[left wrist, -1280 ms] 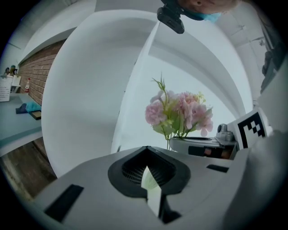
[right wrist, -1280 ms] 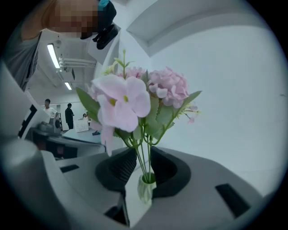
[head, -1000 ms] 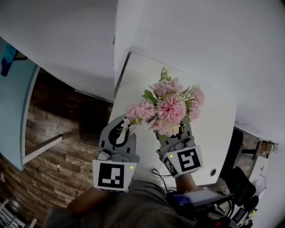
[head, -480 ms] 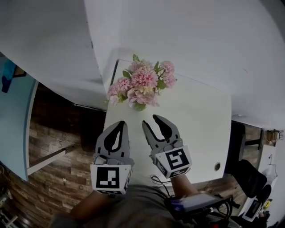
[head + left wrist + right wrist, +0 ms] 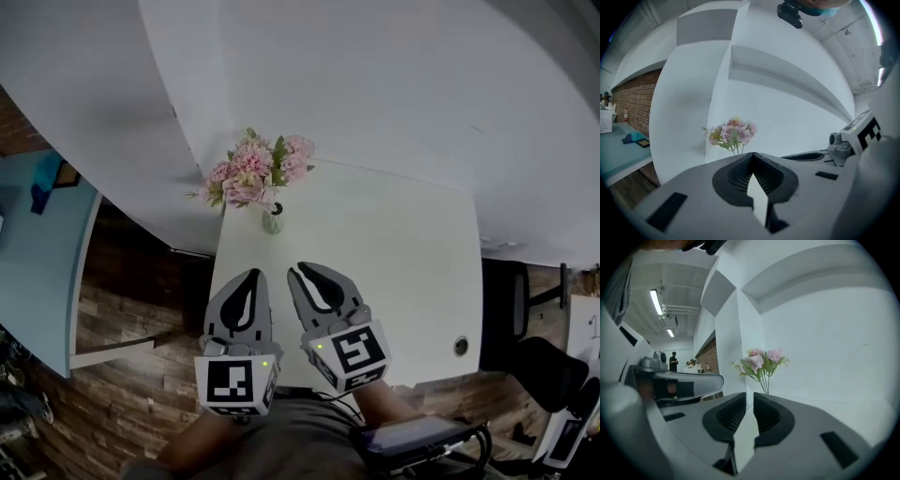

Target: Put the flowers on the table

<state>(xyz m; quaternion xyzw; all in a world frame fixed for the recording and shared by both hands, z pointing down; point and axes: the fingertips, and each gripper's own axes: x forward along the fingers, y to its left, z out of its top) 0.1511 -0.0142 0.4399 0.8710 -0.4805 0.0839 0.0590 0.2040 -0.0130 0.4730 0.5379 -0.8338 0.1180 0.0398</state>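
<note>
Flowers (image 5: 251, 169) stand upright in a vase (image 5: 272, 221) on the surface (image 5: 394, 262), well ahead of both tongs, so only a clean retreat seems left: with the left tongs (image 5: 252, 275) clenched empty and the right tongs (image 5: 302, 270) just closing on nothing, slightly parted, draw straight back, clear of the vase.

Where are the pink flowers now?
In the head view, the flowers stand in a vase at the far left corner of the table, close to the white wall.

Worktop (image 5: 394, 258): white, rectangular, against a white wall.
Far-left corner: pink flowers (image 5: 253, 169) upright in a clear vase (image 5: 272, 222).
Right edge: round cable hole (image 5: 460, 346).
</note>
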